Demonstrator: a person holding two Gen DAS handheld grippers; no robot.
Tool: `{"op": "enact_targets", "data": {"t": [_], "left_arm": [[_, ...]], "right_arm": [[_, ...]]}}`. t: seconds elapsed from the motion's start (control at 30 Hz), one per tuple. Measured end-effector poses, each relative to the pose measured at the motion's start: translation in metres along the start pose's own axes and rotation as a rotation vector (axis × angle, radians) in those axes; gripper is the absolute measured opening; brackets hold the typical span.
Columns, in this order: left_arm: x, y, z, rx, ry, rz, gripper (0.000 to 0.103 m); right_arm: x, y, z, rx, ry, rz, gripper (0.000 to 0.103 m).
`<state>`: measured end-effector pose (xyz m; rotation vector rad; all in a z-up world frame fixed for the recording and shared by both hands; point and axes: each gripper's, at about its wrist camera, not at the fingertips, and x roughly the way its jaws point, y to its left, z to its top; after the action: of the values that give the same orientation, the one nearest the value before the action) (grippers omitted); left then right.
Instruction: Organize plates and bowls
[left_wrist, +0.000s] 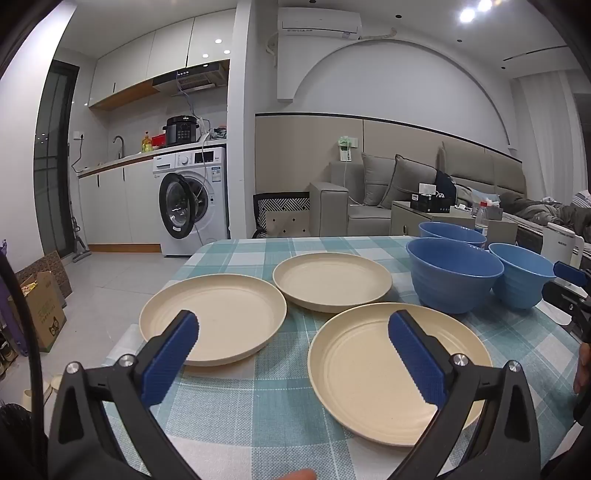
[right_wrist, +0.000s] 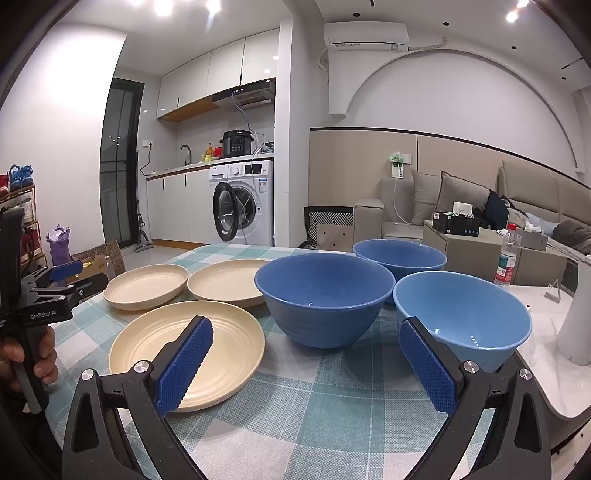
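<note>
Both claws, the left gripper (left_wrist: 293, 354) and right gripper (right_wrist: 306, 360), gape wide and hold nothing. Three cream plates (left_wrist: 212, 319) and three blue bowls (right_wrist: 323, 302) sit separately on the checked tablecloth (left_wrist: 280, 402); stacking seemingly hasn't begun.

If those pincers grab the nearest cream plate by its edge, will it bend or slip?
The nearest cream plate looks rigid, with a raised rim, so it probably won't flop. Its matte surface and the ridged blue pads should limit slipping. Held by one edge, it may tilt.
</note>
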<state>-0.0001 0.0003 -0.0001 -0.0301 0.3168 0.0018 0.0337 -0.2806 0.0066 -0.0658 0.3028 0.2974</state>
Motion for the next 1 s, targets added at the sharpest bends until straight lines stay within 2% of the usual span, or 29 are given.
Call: {"op": "enact_targets", "data": {"t": [1.0], "left_arm": [[0.0001, -0.0002, 0.0001, 0.006, 0.003, 0.002, 0.103]], "right_arm": [[-0.0008, 0.0007, -0.0002, -0.001, 0.002, 0.0, 0.103]]}}
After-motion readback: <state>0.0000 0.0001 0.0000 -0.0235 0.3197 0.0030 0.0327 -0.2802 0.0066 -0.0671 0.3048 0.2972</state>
